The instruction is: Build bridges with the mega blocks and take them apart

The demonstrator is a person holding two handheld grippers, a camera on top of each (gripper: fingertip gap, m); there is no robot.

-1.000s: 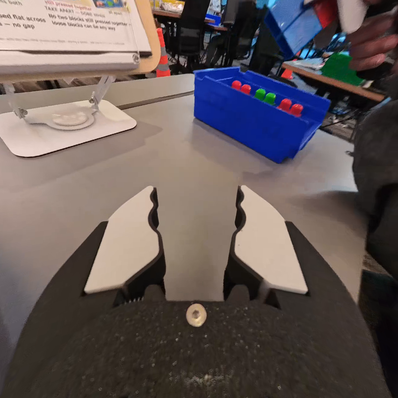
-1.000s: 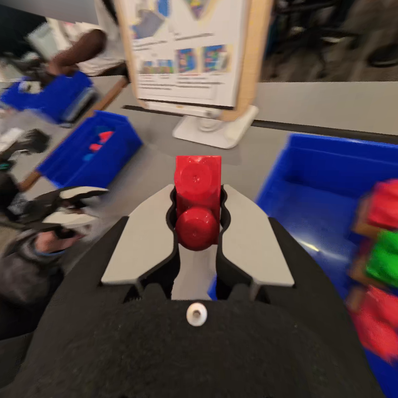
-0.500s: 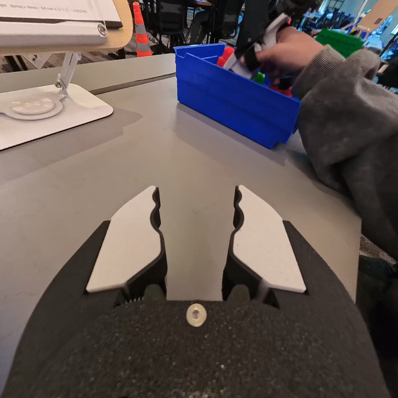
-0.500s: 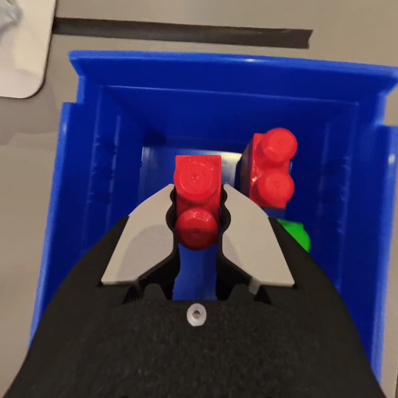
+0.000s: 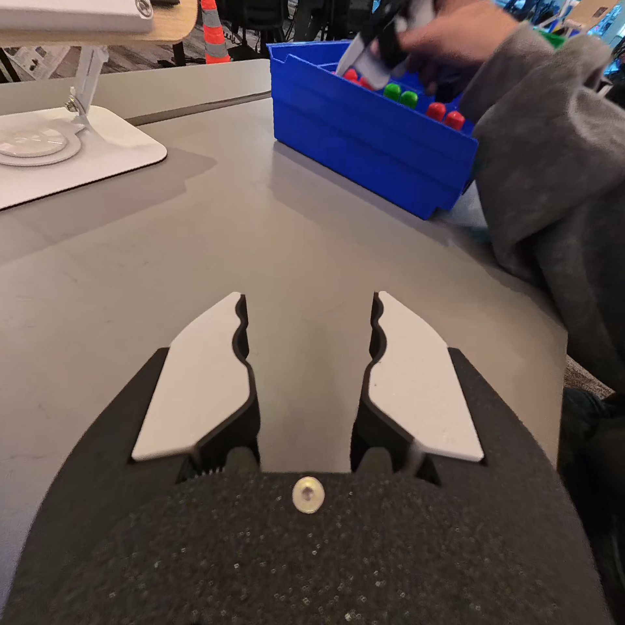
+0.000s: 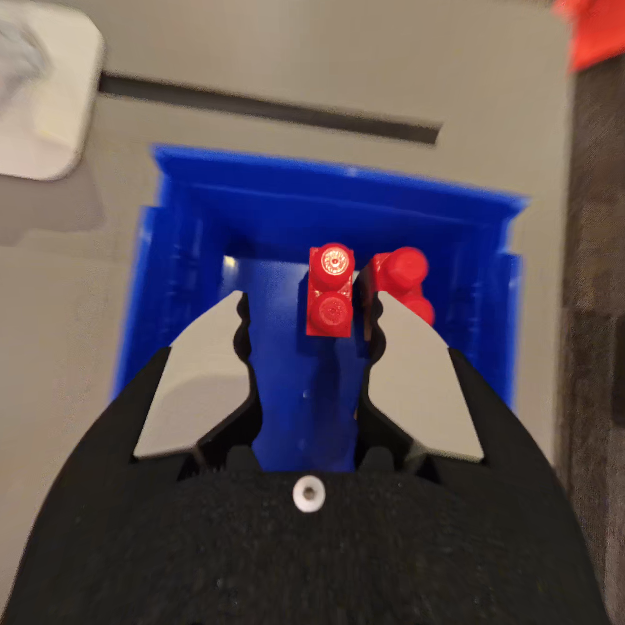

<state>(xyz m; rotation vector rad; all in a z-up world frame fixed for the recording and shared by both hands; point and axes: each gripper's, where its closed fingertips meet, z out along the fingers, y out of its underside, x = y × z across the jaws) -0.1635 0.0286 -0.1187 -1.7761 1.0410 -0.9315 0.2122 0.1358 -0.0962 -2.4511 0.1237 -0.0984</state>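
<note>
My right gripper (image 6: 308, 296) is open above the blue bin (image 6: 203, 189). A red two-stud block (image 6: 330, 291) lies loose on the bin floor between and beyond my fingertips. A second red block (image 6: 402, 270) stands beside it on the right, partly behind my right finger. My left gripper (image 5: 308, 296) is open and empty, low over the grey table (image 5: 236, 236). In the left wrist view the bin (image 5: 365, 148) stands at the far right with red (image 5: 444, 115) and green (image 5: 400, 94) studs showing, and the right gripper (image 5: 368, 67) dips into it.
A white stand base (image 5: 67, 152) holding a board sits at the far left of the table. A grey sleeve (image 5: 548, 152) crosses the right side. An orange cone (image 5: 213, 30) stands beyond the table. A dark seam (image 6: 270, 108) runs across the table behind the bin. Across from one pair of fingers to the other is roughly 40 cm.
My right gripper swung over the bin, lowered, then opened and let go of the red block, which now lies in the bin. My left gripper stayed open, drifting slightly.
</note>
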